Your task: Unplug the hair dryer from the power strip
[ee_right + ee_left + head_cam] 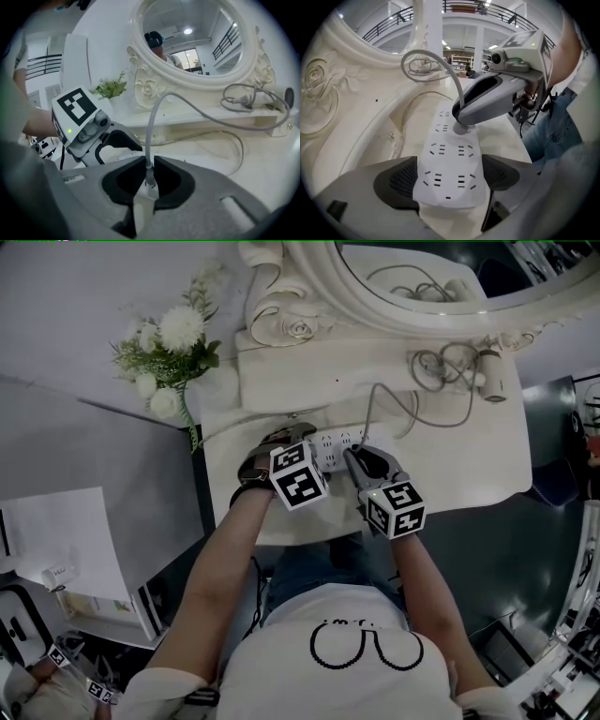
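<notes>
A white power strip (336, 441) lies on the white dressing table (469, 465). In the left gripper view my left gripper (451, 182) has both dark pads against the sides of the power strip (449, 159). My right gripper (149, 182) is shut on the hair dryer's plug (150, 183), which sits in a socket further along the strip. The plug (461, 127) shows under the right gripper's fingers (487, 96). Its grey cord (157, 117) rises and runs to the white hair dryer (493, 376) lying on the shelf under the mirror.
An ornate white mirror frame (309, 296) stands behind the shelf. White flowers (169, 348) stand at the table's left. Loops of cord (441, 367) lie beside the dryer. The table's front edge (309, 538) is close to the person's legs.
</notes>
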Demonstrator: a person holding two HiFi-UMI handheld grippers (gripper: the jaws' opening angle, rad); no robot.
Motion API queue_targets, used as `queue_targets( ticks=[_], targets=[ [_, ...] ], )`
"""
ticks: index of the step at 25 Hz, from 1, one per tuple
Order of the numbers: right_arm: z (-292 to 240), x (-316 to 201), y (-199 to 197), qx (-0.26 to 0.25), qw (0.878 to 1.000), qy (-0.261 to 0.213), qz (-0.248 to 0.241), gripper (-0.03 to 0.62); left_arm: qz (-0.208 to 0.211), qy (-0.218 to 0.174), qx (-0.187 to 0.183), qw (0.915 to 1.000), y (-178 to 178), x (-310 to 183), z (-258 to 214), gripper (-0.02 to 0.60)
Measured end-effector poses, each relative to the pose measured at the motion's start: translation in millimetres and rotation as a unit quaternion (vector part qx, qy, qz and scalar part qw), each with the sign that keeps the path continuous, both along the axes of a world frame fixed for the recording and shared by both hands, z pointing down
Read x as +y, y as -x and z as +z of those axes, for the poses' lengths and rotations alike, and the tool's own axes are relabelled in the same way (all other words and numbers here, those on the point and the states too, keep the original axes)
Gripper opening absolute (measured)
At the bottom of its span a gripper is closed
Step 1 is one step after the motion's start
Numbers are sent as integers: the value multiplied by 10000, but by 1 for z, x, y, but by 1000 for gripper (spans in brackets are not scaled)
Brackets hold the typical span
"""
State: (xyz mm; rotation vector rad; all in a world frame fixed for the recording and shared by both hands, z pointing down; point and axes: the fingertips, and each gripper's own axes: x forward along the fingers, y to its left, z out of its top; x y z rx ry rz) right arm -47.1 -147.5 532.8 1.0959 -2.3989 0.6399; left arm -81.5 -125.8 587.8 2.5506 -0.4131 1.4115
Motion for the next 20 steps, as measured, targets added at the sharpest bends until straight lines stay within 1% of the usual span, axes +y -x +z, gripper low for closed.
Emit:
queue_targets(
  ticks=[2, 4, 6, 7, 8, 9, 10, 12, 14, 15, 16, 18, 20],
  targets=[
    [-2, -3, -3, -4, 10000, -50, 74, 48, -289, -21, 151, 9995, -1, -5, -1, 430],
    [-3, 0, -4, 322, 9990, -298, -95, 44, -358, -88, 182, 9992, -3, -6, -1, 433],
    [-5, 5, 0, 834, 9937, -624, -406, 40, -242, -137, 78, 9996, -3, -6, 1, 433],
    [-6, 7, 3, 1037, 9903, -724, -573, 40, -137, -156, -1, 9998, -3, -5, 2, 433],
    [-7, 8, 5, 1139, 9882, -747, -698, 40, -19, -159, -77, 9998, -4, -2, 3, 430],
    [-6, 8, 5, 1112, 9887, -693, -731, 40, 73, -155, -138, 9998, -4, 1, 3, 430],
    [-5, 6, 3, 966, 9915, -574, -648, 40, 95, -157, -172, 9997, -5, 2, 3, 430],
    [-4, 0, -3, 490, 9981, -262, -262, 40, -45, -146, -154, 9998, -6, 1, 3, 430],
    [-5, -2, -7, 128, 9999, -79, 41, 41, -206, -134, -120, 9996, -6, -1, 3, 433],
    [-6, 0, -9, 80, 9999, -81, 88, 41, -256, -150, -106, 9995, -6, -2, 3, 434],
    [-6, 2, -9, 134, 9998, -148, 65, 41, -285, -169, -86, 9994, -6, -2, 3, 434],
    [-8, 7, -7, 559, 9973, -434, -180, 40, -260, -169, -84, 9995, -7, -1, 4, 437],
    [-9, 11, -2, 1123, 9893, -745, -567, 40, -158, -145, -153, 9997, -8, 1, 4, 437]
  ],
)
